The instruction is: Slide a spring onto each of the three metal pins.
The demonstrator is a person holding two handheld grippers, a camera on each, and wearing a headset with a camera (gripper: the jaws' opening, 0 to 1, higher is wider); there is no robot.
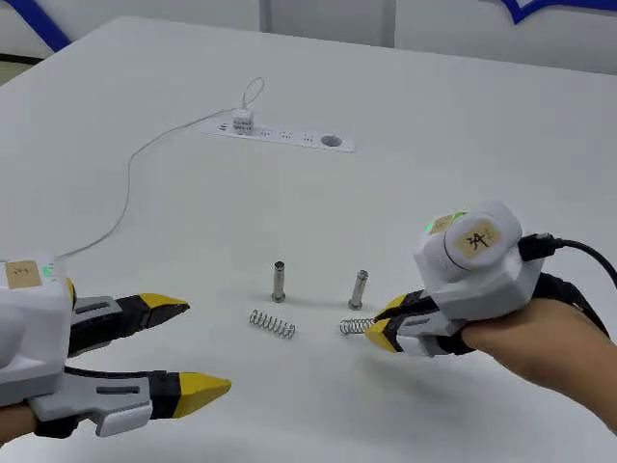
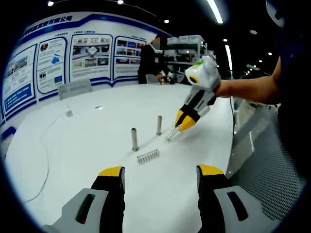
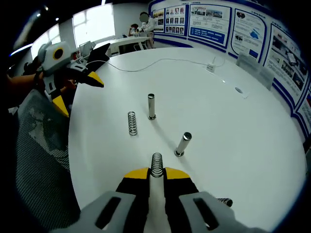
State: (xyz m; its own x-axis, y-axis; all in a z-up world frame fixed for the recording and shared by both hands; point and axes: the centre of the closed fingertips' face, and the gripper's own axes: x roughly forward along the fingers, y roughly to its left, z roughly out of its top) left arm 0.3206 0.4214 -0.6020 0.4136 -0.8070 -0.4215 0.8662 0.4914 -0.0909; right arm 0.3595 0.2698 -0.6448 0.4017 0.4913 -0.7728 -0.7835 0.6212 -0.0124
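White table, power strip and cable at far side; hall with blue-trimmed wall posters, writing unreadable. Right gripper fingers clamped on held spring, just beside right-hand pin. Left gripper fingers apart, near loose spring lying by left-hand pin.

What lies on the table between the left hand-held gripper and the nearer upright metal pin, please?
One loose spring lies flat there, just short of the pin; the left gripper view shows it ahead of the left hand-held gripper.
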